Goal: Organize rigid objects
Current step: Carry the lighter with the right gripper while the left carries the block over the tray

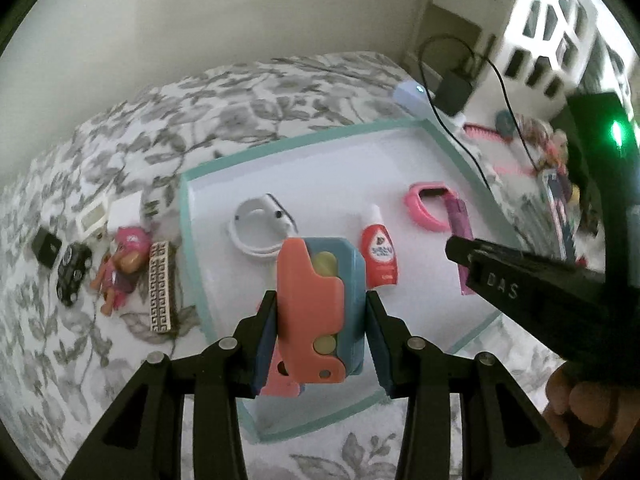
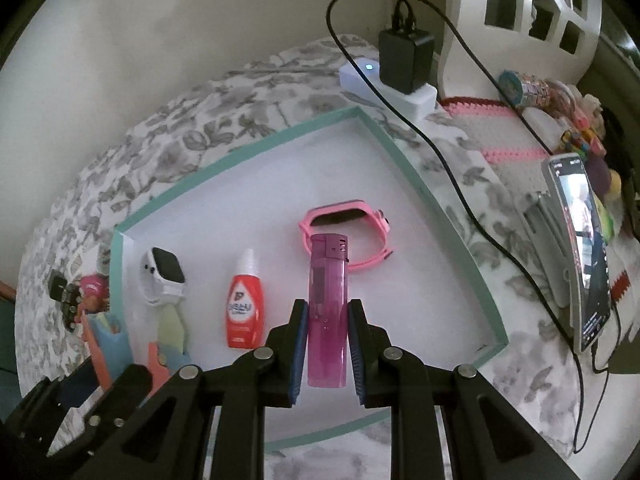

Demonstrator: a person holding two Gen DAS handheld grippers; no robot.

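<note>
**Both claws loaded above the teal-edged tray**

Both claws point steeply down over the bed. The left claw (image 1: 320, 340) is clamped on a chunky coral-and-blue plastic toy block with yellow-green discs (image 1: 320, 304), its blue pads pressing the block's two sides. The right claw (image 2: 328, 344) is squeezed tight on a translucent purple plastic lighter (image 2: 326, 308), held upright between its pads with the cap end pointing away. In the left wrist view the right claw's black body crosses the right side, and part of the hand (image 1: 576, 400) gripping it shows at the lower right edge.

Below them lies the shallow white tray with a teal rim (image 2: 460, 232). On its floor, left to right, sit a white smartwatch with a dark screen (image 2: 162, 276), a small red squeeze bottle with a white tip (image 2: 243, 308), and a pink strap watch (image 2: 348, 232). The lighter covers part of the pink strap. The far half of the tray floor is bare.

Left of the tray, on the grey-leaf bedspread (image 1: 160, 120), are a patterned rectangular case (image 1: 162, 288), a pink toy figure (image 1: 120, 268) and a few small dark items too blurred to name. Beyond the tray's right rim a black cable (image 2: 460, 184) trails across the cover, and a phone (image 2: 580, 248) stands at the right.
</note>
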